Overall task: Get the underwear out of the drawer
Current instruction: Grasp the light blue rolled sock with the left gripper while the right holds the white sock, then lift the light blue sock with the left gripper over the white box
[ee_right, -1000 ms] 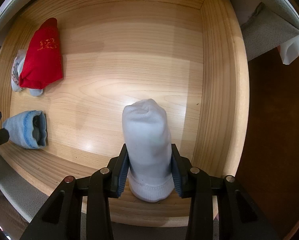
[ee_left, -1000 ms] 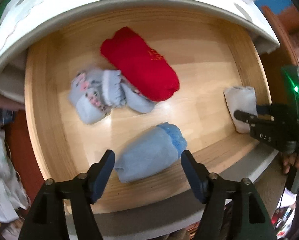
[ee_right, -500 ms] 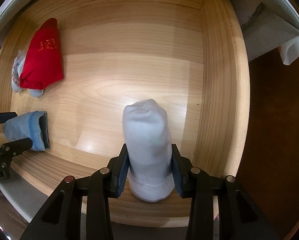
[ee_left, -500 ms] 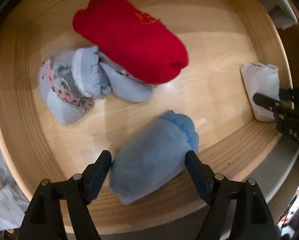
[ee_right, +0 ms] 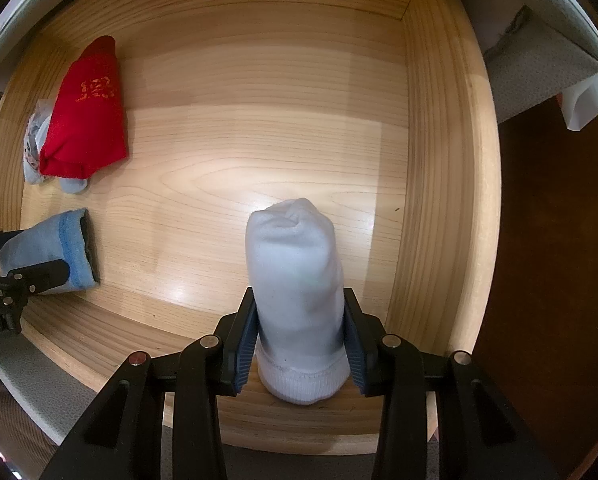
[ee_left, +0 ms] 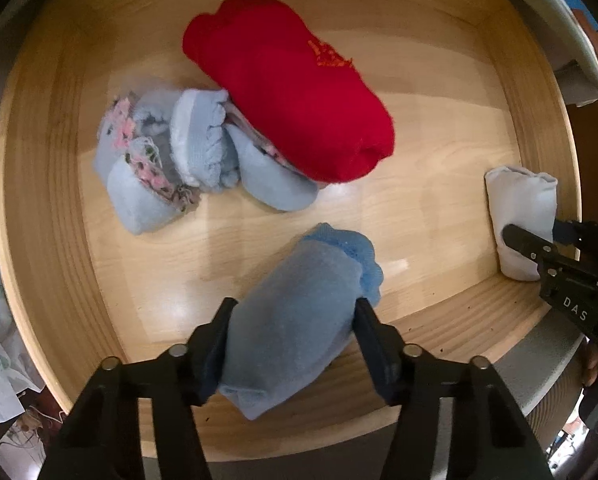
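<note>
The wooden drawer holds 4 rolled pieces of underwear: a red roll far on the left, a pale blue floral bundle touching it, a light blue roll near the front wall, and a white roll near the front on the right. The left gripper is closing its jaws, and both pads already touch the light blue roll. The right gripper is clamped on the white roll, pads pressing both its sides.

We have brought our left gripper down onto the light blue roll; its jaws, wide apart a second ago, are closing, pads now meeting the roll between them.
</note>
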